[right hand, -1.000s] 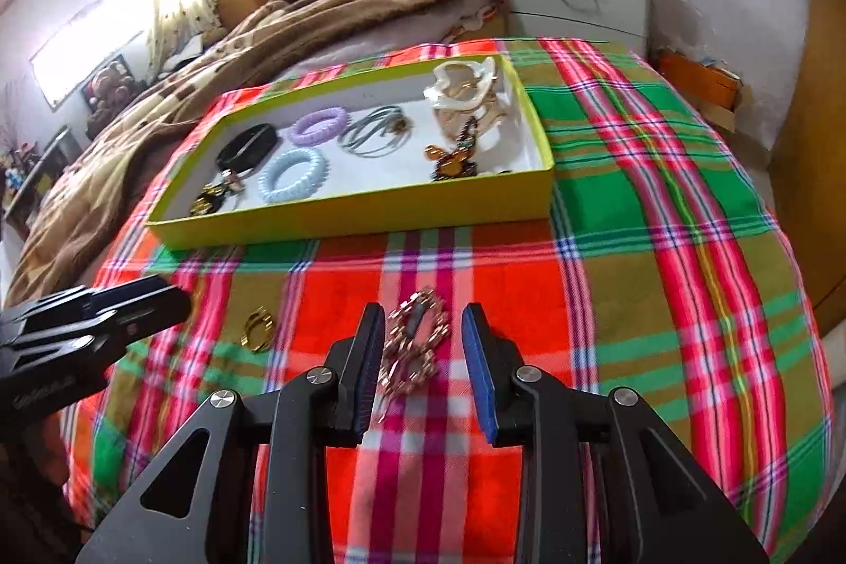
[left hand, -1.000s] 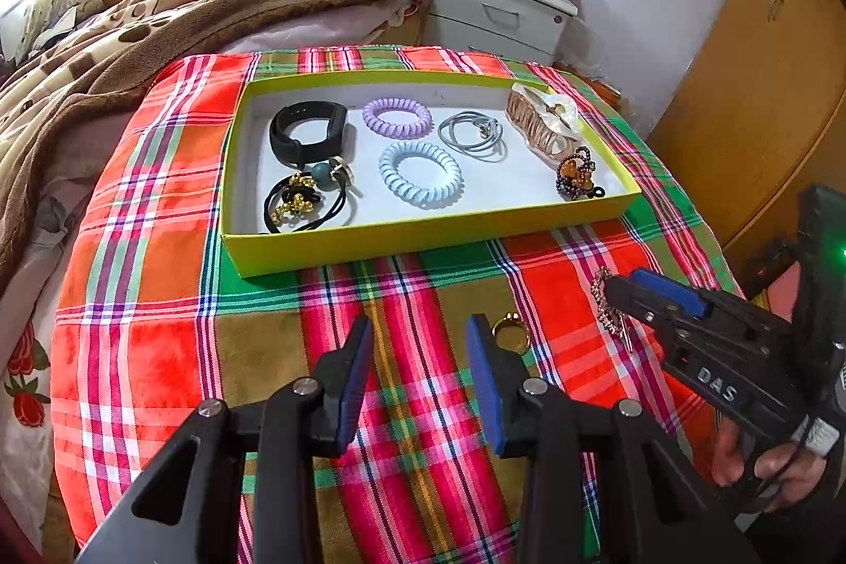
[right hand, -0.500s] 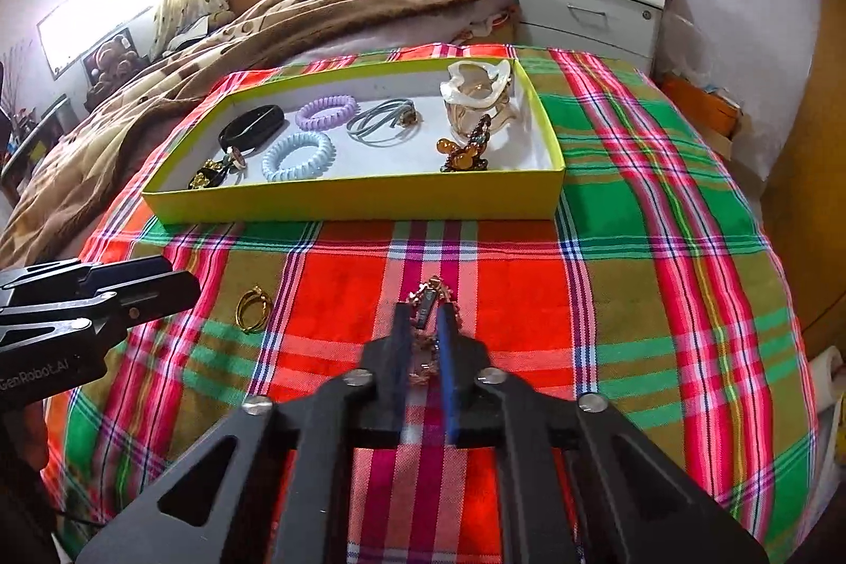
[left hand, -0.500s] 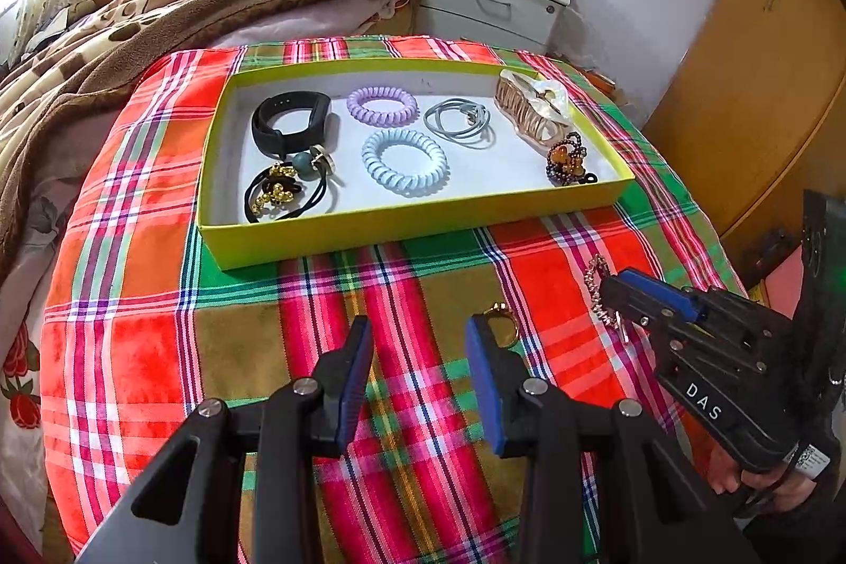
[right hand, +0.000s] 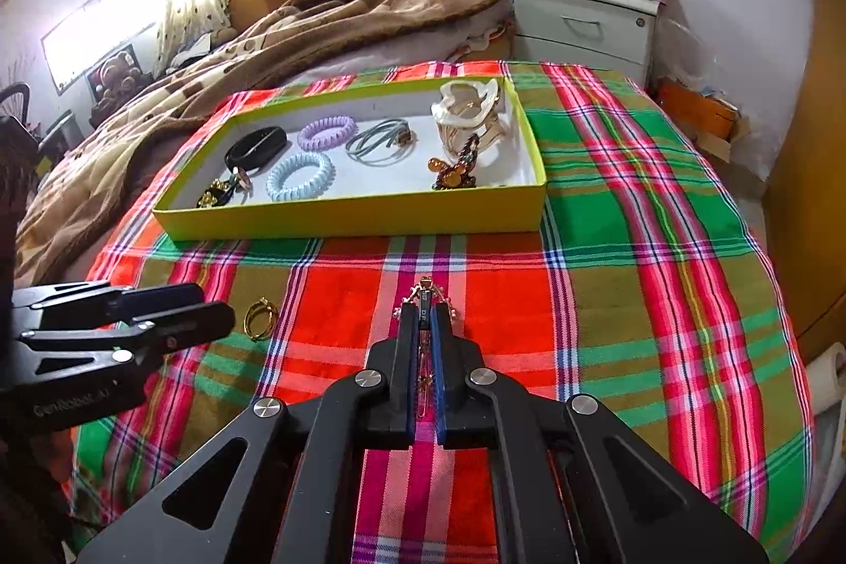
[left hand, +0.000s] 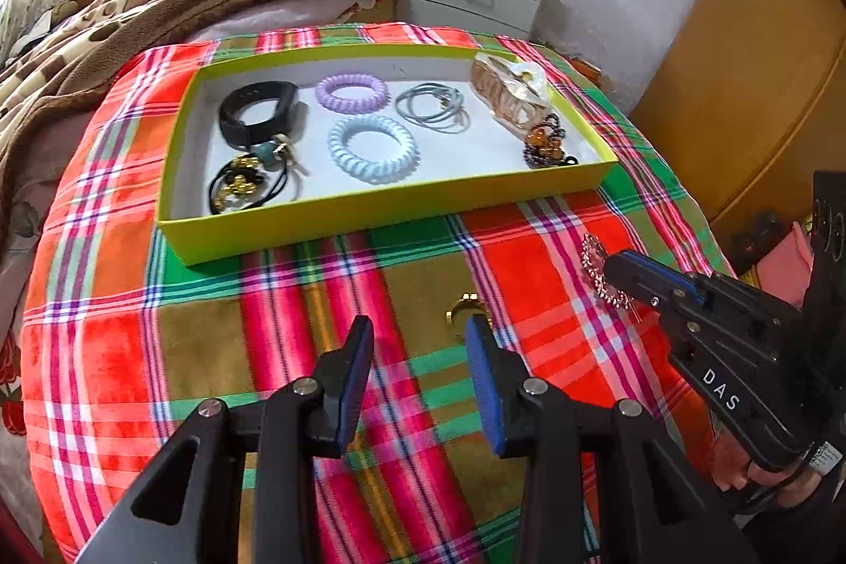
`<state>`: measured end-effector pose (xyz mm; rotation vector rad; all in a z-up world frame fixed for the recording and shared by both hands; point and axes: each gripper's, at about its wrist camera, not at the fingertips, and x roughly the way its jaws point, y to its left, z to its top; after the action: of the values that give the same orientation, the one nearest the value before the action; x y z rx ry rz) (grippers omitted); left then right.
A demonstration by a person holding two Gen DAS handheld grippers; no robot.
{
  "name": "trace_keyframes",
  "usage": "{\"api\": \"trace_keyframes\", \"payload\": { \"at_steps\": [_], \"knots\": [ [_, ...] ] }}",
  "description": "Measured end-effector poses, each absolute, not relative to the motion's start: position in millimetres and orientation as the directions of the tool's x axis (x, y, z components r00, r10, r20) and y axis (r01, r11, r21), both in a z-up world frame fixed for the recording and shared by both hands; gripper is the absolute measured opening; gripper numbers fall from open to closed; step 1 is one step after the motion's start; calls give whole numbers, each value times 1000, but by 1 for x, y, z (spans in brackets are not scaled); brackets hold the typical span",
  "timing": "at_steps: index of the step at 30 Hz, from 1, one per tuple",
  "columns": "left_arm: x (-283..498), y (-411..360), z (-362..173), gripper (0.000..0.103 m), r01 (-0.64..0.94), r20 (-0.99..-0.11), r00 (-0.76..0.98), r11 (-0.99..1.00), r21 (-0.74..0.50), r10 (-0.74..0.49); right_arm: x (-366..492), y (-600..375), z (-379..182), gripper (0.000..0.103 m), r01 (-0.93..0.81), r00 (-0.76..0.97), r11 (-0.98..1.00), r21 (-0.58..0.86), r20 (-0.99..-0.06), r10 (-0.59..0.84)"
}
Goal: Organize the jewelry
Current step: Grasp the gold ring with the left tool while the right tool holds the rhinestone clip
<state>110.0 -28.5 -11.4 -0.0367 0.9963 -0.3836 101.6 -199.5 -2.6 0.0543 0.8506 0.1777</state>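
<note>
A yellow-green tray [left hand: 380,223] [right hand: 349,218] sits on the plaid cloth and holds hair ties, a black band, a claw clip and a beaded piece. My right gripper [right hand: 423,307] [left hand: 613,268] is shut on a rose-gold rhinestone hair clip [right hand: 429,292] [left hand: 600,270] lying on the cloth in front of the tray. A gold ring [left hand: 465,306] [right hand: 260,318] lies on the cloth just beyond my left gripper [left hand: 420,336] [right hand: 217,305], which stands open with nothing between its fingers.
The plaid cloth [left hand: 132,336] covers a rounded surface that drops off at the sides. A brown blanket [right hand: 296,30] lies on the bed behind, beside a white nightstand [right hand: 587,27]. Wooden wardrobe doors [left hand: 740,88] stand at the right.
My right gripper closed its jaws onto the rhinestone hair clip on the cloth. The left gripper stayed open and barely shifted.
</note>
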Motion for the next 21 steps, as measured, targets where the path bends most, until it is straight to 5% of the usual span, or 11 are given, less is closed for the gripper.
{"api": "trace_keyframes", "payload": {
  "at_steps": [21],
  "knots": [
    [112,-69,-20,40,363,-829,507,931,-43,-236,97,-213,9,4,-123,683,980,155,-703,197]
  ]
}}
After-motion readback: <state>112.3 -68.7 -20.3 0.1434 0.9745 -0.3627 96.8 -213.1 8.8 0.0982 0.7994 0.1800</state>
